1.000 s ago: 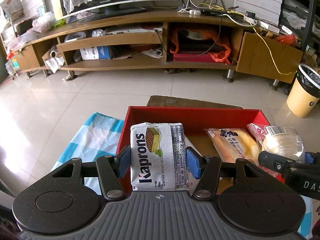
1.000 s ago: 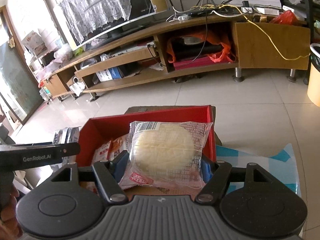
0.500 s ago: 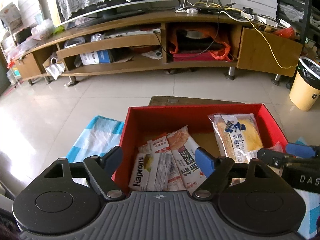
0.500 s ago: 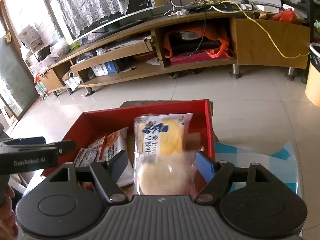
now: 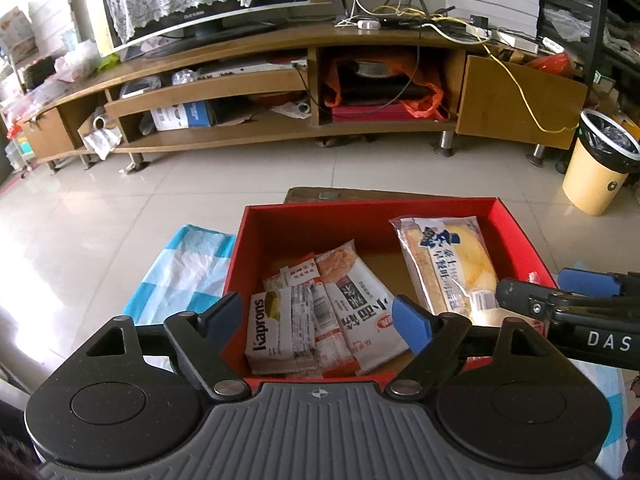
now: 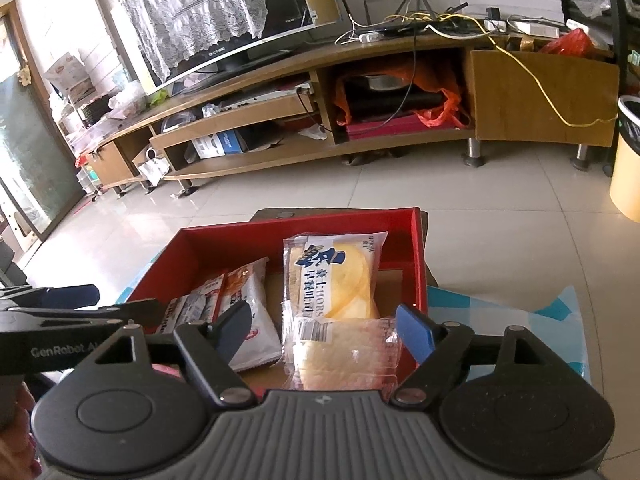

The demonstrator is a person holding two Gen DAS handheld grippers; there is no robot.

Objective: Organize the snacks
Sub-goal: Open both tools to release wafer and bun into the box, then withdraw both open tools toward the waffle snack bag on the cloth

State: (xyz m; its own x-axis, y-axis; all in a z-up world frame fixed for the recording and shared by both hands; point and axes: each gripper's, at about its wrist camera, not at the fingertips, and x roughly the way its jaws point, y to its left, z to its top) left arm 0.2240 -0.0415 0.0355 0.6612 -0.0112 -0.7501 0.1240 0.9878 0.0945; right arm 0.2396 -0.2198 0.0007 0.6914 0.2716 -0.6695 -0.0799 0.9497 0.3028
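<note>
Both tongs have just been opening: left gripper (image 5: 318, 320) gapes empty above the Kaprons pack (image 5: 268, 330), right gripper (image 6: 324, 330) gapes around the round cake pack (image 6: 344, 350) in the red box (image 6: 416, 256).

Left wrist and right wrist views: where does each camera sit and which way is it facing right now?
Left wrist: on the left gripper, angled down over the red box's left half at the Kaprons pack; its jaws, just opened, stand empty; the right gripper pokes in at right.
Right wrist: on the right gripper, over the box's right half above the round pastry pack, pads clear after opening; the left gripper enters at left.
Shared: box, yellow bread pack, TV stand.
</note>
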